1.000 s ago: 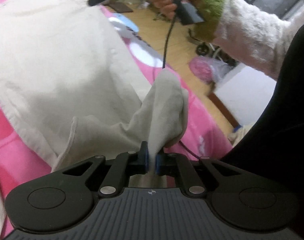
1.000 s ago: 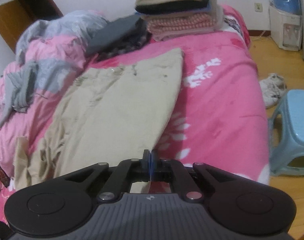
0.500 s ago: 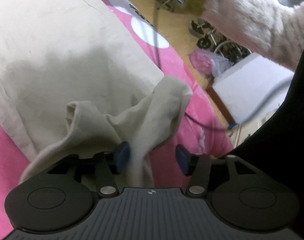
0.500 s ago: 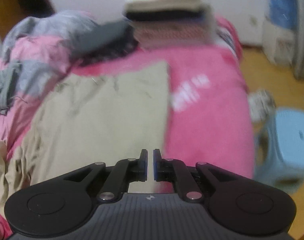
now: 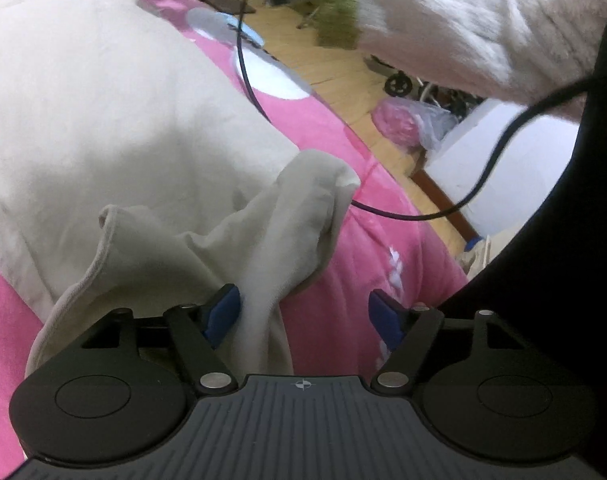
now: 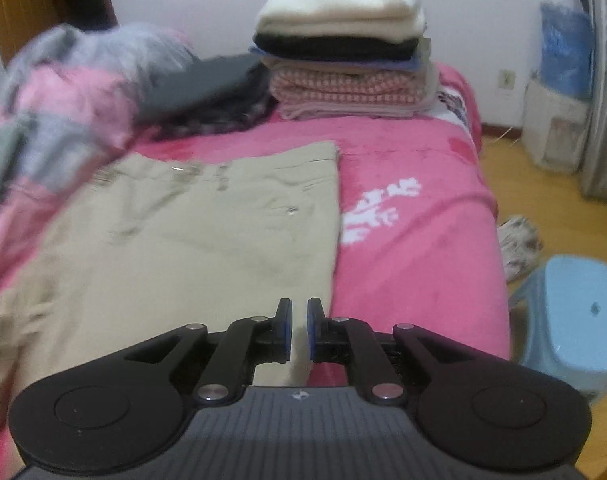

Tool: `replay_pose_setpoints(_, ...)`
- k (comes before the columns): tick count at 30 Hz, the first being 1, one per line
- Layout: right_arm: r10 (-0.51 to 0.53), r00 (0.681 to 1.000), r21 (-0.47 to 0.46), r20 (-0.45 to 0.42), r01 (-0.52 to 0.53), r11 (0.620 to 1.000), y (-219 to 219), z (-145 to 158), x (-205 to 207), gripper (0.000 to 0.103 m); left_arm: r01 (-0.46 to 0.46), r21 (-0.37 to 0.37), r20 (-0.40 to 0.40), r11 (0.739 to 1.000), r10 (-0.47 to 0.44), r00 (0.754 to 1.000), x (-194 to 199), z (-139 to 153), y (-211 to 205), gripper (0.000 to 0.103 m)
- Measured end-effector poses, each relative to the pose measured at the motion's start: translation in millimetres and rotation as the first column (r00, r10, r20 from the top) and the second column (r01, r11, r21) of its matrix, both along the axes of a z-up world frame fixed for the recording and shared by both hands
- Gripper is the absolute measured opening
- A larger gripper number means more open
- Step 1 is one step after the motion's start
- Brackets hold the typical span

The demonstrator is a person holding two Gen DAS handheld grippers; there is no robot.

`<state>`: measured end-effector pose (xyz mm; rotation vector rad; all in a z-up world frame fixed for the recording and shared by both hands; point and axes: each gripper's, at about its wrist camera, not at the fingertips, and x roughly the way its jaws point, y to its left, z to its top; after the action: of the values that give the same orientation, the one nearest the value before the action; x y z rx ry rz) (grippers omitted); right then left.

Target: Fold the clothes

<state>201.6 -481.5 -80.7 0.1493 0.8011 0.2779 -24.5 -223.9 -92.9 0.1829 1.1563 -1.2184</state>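
Left wrist view: the left gripper has just been opening and its blue-padded fingers now stand wide apart. A bunched corner of the beige trousers rises between them, brushing the left pad only and clear of the right one, so nothing is clamped. The rest of the garment lies spread across the pink bed cover. A black cable crosses above it, and a sleeve in pale fleece with a green cuff reaches in along the upper edge.

Right wrist view: the right gripper shows only a narrow slit between its fingers, with no cloth in it. It hangs over the near edge of the trousers, which lie flat. Beyond them, at the far end of the bed, stands a stack of folded clothes; a heap of loose laundry lies to its left. A light blue stool stands on the floor at the right.
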Motion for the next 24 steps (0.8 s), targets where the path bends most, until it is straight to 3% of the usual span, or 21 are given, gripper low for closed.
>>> replay_pose_setpoints(4, 0.19, 0.982, 0.097, -0.02, -0.187, 0.978, 3, 19, -56, 0.007, 0.071, 0.017, 0.028, 0.997, -0.071, 0.997, -2, 3, -3, 0.075)
replay_pose_setpoints(7, 0.357, 0.933, 0.077, -0.051, -0.353, 0.933, 21, 8, -96, 0.007, 0.126, 0.047, 0.034, 0.991, -0.128, 0.991, -2, 7, -6, 0.075)
replay_pose_setpoints(9, 0.417, 0.897, 0.057, -0.145, -0.413, 0.909, 32, -16, -115, 0.007, 0.157, 0.073, 0.023, 0.985, -0.159, 0.987, -1, 11, -4, 0.075)
replay_pose_setpoints(10, 0.445, 0.869, 0.003, -0.217, -0.455, 0.891, 39, -31, -126, 0.007, 0.172, 0.086, 0.017, 0.981, -0.174, 0.985, 0, 13, -4, 0.075)
replay_pose_setpoints(11, 0.47, 0.856, -0.055, -0.214, -0.491, 0.87, 41, -36, -141, 0.007, 0.187, 0.098, 0.01, 0.977, -0.189, 0.982, 1, 14, -3, 0.075)
replay_pose_setpoints(14, 0.491, 0.826, -0.049, -0.276, -0.522, 0.851, 27, -25, -160, 0.007, 0.21, 0.144, -0.014, 0.967, -0.21, 0.978, 4, 16, -6, 0.075)
replay_pose_setpoints(16, 0.521, 0.797, -0.1, -0.306, -0.571, 0.815, 22, -13, -167, 0.008, 0.203, 0.182, -0.036, 0.962, -0.199, 0.979, 6, 16, -12, 0.076)
replay_pose_setpoints(19, 0.599, 0.767, -0.105, -0.23, -0.632, 0.768, 26, 5, -167, 0.008, 0.195, 0.239, -0.069, 0.951, -0.183, 0.981, 3, 17, -30, 0.08)
replay_pose_setpoints(22, 0.701, 0.704, -0.032, -0.117, -0.708, 0.706, 42, 6, -160, 0.008, 0.209, 0.309, -0.079, 0.928, -0.194, 0.978, 2, 16, -44, 0.08)
replay_pose_setpoints(24, 0.751, 0.652, -0.03, -0.108, -0.757, 0.653, 49, -8, -161, 0.008, 0.22, 0.352, -0.081, 0.91, -0.205, 0.975, 1, 16, -52, 0.08)
